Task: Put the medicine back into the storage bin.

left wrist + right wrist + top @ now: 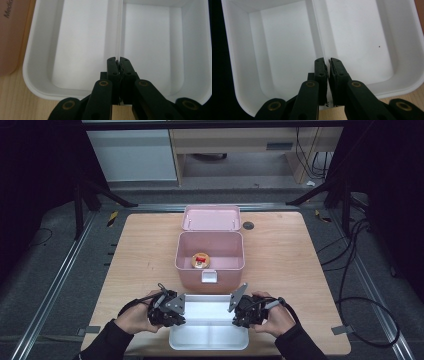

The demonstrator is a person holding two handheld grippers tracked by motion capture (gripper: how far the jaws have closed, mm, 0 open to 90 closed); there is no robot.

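Nearest me, the white two-compartment tray [209, 336] lay at the counter's [280, 255] front edge, and I had a gripper at each end of it. My left gripper [176, 314] hovered over the tray's left end, its fingers [113, 67] pressed shut on nothing, tips just above the central divider [119, 27]. My right gripper [239, 310] mirrored it at the right end, fingers [337, 68] nearly together and empty over the same divider. Beyond the tray stood the open pink box [210, 255], a small round red-topped container [201, 260] inside, its lid [211, 217] tipped back.
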